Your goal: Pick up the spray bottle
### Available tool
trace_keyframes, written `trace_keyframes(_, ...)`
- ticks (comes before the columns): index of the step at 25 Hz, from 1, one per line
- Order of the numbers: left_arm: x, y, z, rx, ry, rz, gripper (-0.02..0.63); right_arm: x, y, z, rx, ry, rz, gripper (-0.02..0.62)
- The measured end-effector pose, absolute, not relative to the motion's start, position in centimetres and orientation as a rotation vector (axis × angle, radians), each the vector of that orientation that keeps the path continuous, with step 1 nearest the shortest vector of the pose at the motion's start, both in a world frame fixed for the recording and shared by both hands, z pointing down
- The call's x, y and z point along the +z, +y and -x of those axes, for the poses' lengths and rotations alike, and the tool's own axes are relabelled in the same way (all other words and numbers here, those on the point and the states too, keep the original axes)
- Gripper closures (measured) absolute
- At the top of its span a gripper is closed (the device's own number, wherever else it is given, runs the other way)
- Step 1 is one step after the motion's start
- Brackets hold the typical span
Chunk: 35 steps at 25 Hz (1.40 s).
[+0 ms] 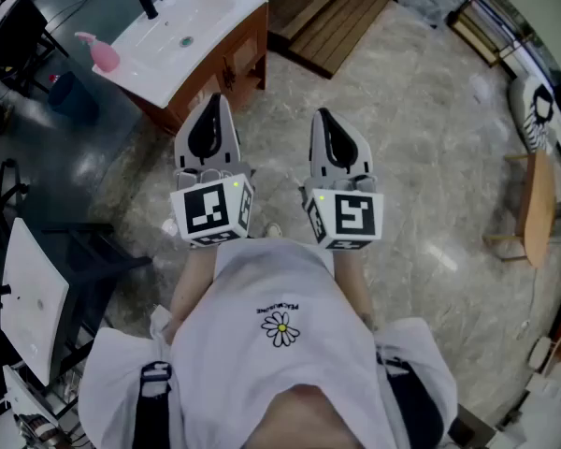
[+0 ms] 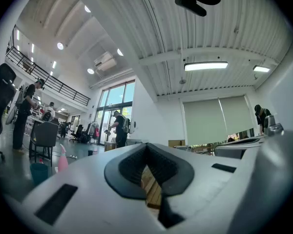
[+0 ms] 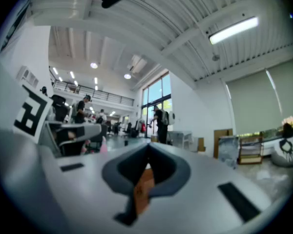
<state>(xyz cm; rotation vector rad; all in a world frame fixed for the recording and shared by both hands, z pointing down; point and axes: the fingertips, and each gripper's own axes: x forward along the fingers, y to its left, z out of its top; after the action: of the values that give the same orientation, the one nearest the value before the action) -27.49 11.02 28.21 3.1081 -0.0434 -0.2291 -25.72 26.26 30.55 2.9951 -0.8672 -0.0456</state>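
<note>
At the far left of the floor stood a sink [image 1: 173,59] on a wood cabinet [image 1: 236,61], and the pink spray bottle [image 1: 99,52] stood upright on the sink's left edge, near a black tap [image 1: 150,2]. A blue bucket [image 1: 71,94] sat on the floor just left of the sink. The left gripper view showed the same bottle [image 2: 62,159] low at the left, with the bucket [image 2: 38,172] beside it.

Near the person, both tools were held side by side and pointed roughly level toward the far side, well apart from the bottle. The left gripper [image 1: 217,101] had its jaws pressed together at the tips with nothing between them [image 2: 146,145]. The right gripper [image 1: 322,116] was likewise closed and empty, its tips meeting [image 3: 147,152]. Wood slats [image 1: 341,17] lay on the floor beyond the grippers, right of the sink.
</note>
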Motion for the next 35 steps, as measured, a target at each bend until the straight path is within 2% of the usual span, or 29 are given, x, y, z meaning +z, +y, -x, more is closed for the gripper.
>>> trace_keyframes(18, 28.8, 11.1, 26.7, -0.176, -0.036, -3.141, 0.586, 30.9, 26.7, 25.0, -0.075, -0.961, -3.114, 0.566)
trace_keyframes(35, 28.0, 13.6, 26.0, -0.228, -0.032, -3.195, 0.586, 33.2, 29.5, 23.4, 0.034, -0.953, -3.154, 0.566)
